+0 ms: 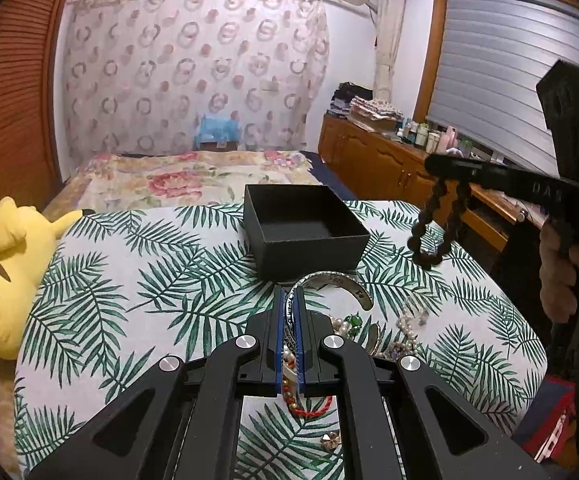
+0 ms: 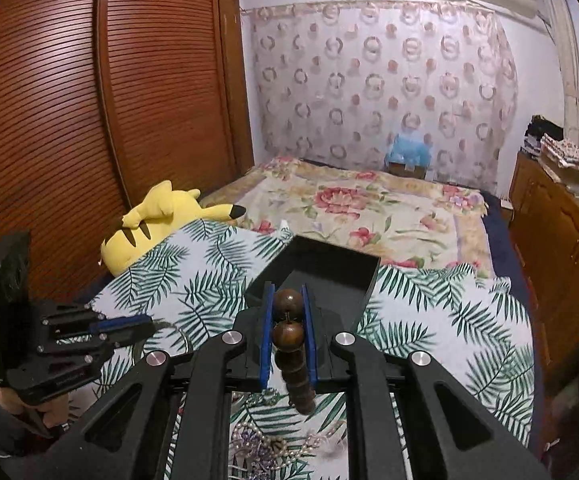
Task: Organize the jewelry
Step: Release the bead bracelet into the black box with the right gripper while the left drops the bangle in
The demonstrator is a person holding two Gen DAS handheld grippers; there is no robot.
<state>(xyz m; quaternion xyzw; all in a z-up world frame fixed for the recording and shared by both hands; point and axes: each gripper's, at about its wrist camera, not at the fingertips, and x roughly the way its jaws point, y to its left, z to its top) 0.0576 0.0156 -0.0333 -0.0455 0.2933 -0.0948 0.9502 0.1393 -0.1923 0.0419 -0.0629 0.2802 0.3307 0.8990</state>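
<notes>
An open black box [image 1: 305, 228] stands on the leaf-print cloth [image 1: 137, 280]; it also shows in the right wrist view [image 2: 329, 268]. My left gripper [image 1: 290, 300] is shut on a silver cuff bangle [image 1: 337, 282], just in front of the box. My right gripper [image 2: 287, 300] is shut on a brown wooden bead bracelet [image 2: 289, 332] that hangs down, held above the near edge of the box. In the left view the right gripper [image 1: 433, 164] is up at the right with the beads [image 1: 429, 232] dangling. Loose pearls, a green stone piece and a red cord [image 1: 369, 332] lie by my left gripper.
A yellow plush toy [image 1: 5, 272] lies at the cloth's left edge. A flowered bedspread [image 2: 369, 208] lies beyond the box. A wooden cabinet [image 1: 385, 160] with bottles runs along the right. A slatted wardrobe [image 2: 89, 120] stands at the left. More pearl jewelry [image 2: 265, 444] lies under my right gripper.
</notes>
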